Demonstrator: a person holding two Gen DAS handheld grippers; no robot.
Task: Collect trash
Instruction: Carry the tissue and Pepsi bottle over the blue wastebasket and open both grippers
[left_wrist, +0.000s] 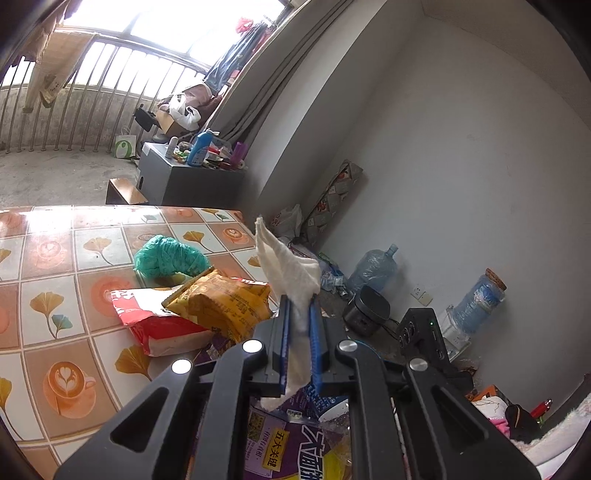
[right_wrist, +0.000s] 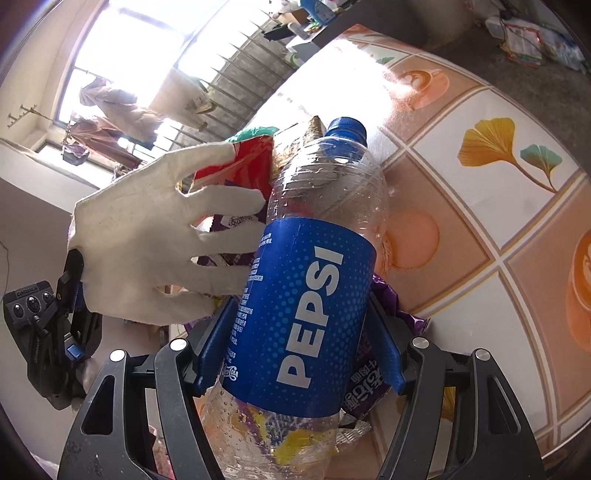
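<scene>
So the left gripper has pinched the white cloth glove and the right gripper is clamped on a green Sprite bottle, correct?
Not quite. The right gripper is clamped on a blue-labelled Pepsi bottle, not a green Sprite one, as the right wrist view shows. The left gripper has indeed pinched the white cloth glove.

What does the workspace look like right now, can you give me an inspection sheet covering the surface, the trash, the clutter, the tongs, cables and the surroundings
Surface: tiled-pattern table, glare at its far edge.
Job's things: white cloth glove in left tongs; Pepsi bottle, capped, empty, in right tongs; yellow snack bag, red-white bag, green plastic bag and purple wrapper on the table.
Clutter: nothing seen beyond the trash.
Grippers: left tongs shut on the glove; right tongs clamped around the bottle.
Cables: one by the black cooker on the floor.
Surroundings: water jugs, grey cabinet, barred window.
</scene>
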